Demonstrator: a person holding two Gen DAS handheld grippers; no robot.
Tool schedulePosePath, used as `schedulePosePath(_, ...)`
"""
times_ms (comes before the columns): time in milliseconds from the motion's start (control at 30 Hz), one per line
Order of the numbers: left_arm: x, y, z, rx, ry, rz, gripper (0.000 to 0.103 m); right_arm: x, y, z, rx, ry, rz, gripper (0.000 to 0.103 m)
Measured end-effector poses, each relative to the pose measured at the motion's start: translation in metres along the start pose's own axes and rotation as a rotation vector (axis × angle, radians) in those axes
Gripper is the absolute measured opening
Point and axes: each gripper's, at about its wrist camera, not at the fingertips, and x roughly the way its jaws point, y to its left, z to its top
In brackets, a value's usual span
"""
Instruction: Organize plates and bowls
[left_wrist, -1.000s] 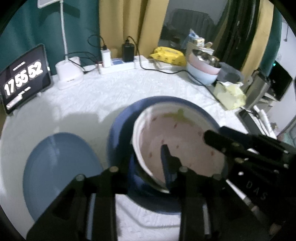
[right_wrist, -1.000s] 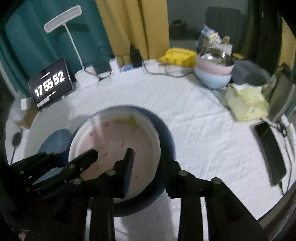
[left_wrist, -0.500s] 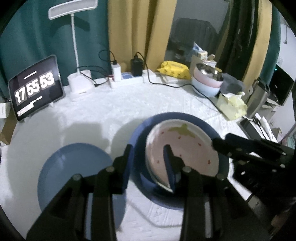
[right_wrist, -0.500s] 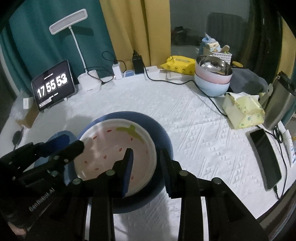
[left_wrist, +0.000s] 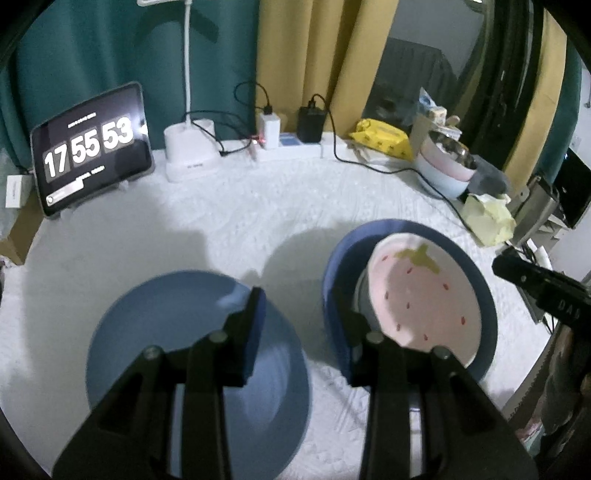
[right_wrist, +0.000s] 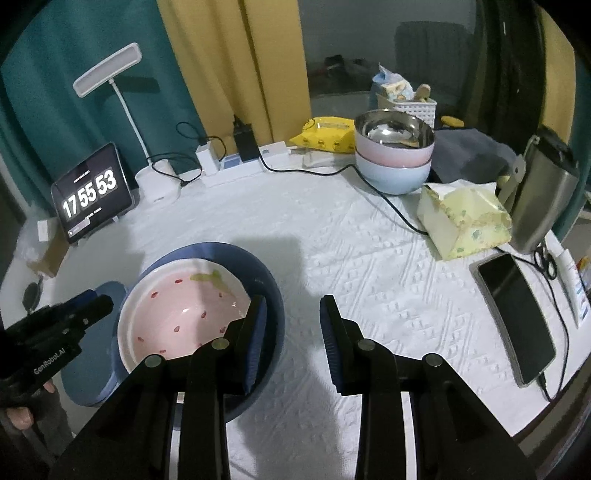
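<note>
A white and pink strawberry bowl (left_wrist: 424, 295) (right_wrist: 184, 314) sits inside a dark blue deep dish (left_wrist: 487, 332) (right_wrist: 266, 273) on the white tablecloth. To its left lies a light blue plate (left_wrist: 195, 350). My left gripper (left_wrist: 301, 310) is open, hovering over the gap between plate and dish with nothing in it. My right gripper (right_wrist: 291, 314) is also open, its left finger over the dish's right rim and its right finger over bare cloth. At the back right stands a stack of bowls (right_wrist: 391, 162), with a steel bowl on top.
A tablet clock (right_wrist: 92, 195), a desk lamp (right_wrist: 110, 70) and a power strip with cables (right_wrist: 240, 162) line the back edge. A tissue pack (right_wrist: 465, 218), a steel flask (right_wrist: 543, 192) and a phone (right_wrist: 517, 314) crowd the right side.
Both grippers have let go of the strawberry bowl's rim and drawn back. The left has swung left over the light blue plate, the right toward bare cloth. The bowl stays in the dish.
</note>
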Motion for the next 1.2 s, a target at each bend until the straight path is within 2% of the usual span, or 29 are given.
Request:
schedulePosePath(200, 0.011, -0.010, -0.002, 0.028, 0.030, -0.016, 0.037, 0.014, -0.003, -0.003, -0.007, 0.029, 0.026, 0.032)
schedulePosePath(467, 0.027, -0.016, -0.008, 0.059, 0.085, 0.006, 0.037, 0.031, -0.002, -0.006, -0.023, 0.061, 0.043, 0.032)
schedulePosePath(733, 0.031, -0.017, -0.009, 0.100, 0.072, -0.024, 0.037, 0.043, -0.008, -0.010, -0.020, 0.069, 0.054, 0.034)
schedulePosePath(1033, 0.031, -0.013, -0.011, 0.073, 0.040, -0.046, 0.036, 0.044, -0.011, -0.011, 0.004, 0.052, 0.075, 0.036)
schedulePosePath(1167, 0.028, -0.021, -0.014, 0.104, 0.010, -0.032, 0.029, 0.043, -0.012, -0.012, 0.013, 0.042, 0.093, 0.034)
schedulePosePath(1200, 0.028, -0.023, -0.015, 0.117, 0.004, -0.028, 0.023, 0.043, -0.011, -0.013, 0.014, 0.037, 0.093, 0.030)
